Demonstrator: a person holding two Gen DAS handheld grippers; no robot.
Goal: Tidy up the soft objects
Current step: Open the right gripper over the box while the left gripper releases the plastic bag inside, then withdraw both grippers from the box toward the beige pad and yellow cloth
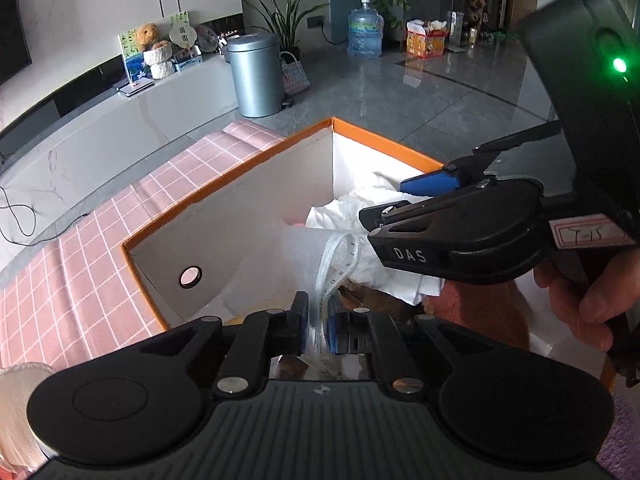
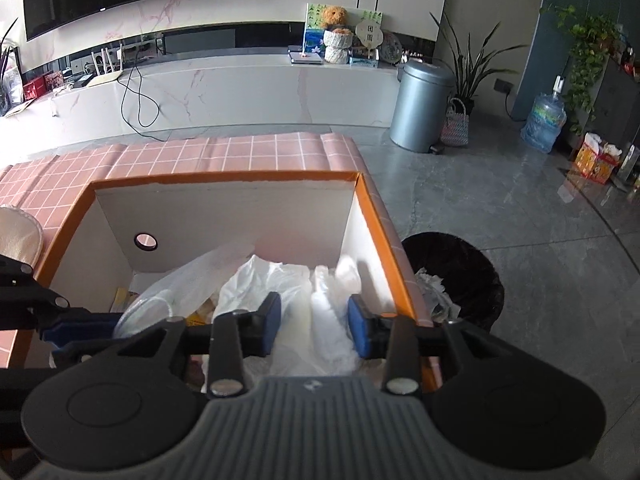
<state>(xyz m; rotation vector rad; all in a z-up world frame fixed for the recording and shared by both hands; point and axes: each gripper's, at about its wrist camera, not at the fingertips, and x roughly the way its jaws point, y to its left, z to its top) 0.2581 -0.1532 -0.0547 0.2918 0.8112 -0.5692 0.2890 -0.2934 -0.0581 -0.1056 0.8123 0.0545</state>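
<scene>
An orange-rimmed white box (image 1: pixel 224 196) stands on the pink checked table; it also shows in the right wrist view (image 2: pixel 224 178). It holds crumpled white cloth (image 1: pixel 352 208) (image 2: pixel 316 320) and a clear plastic bag (image 2: pixel 192 276). My left gripper (image 1: pixel 318 330) is shut on a translucent white mesh bag (image 1: pixel 336 264) at the box's near side. My right gripper (image 2: pixel 314 324) is open above the white cloth inside the box, holding nothing; in the left wrist view it (image 1: pixel 404 200) reaches in from the right.
The pink checked tablecloth (image 1: pixel 100 264) lies left of the box. A black waste bin (image 2: pixel 456 276) stands on the floor right of the box. A grey pedal bin (image 2: pixel 420 104), a water jug (image 2: pixel 544 120) and plants stand further back. A white round object (image 2: pixel 16 236) lies at the table's left.
</scene>
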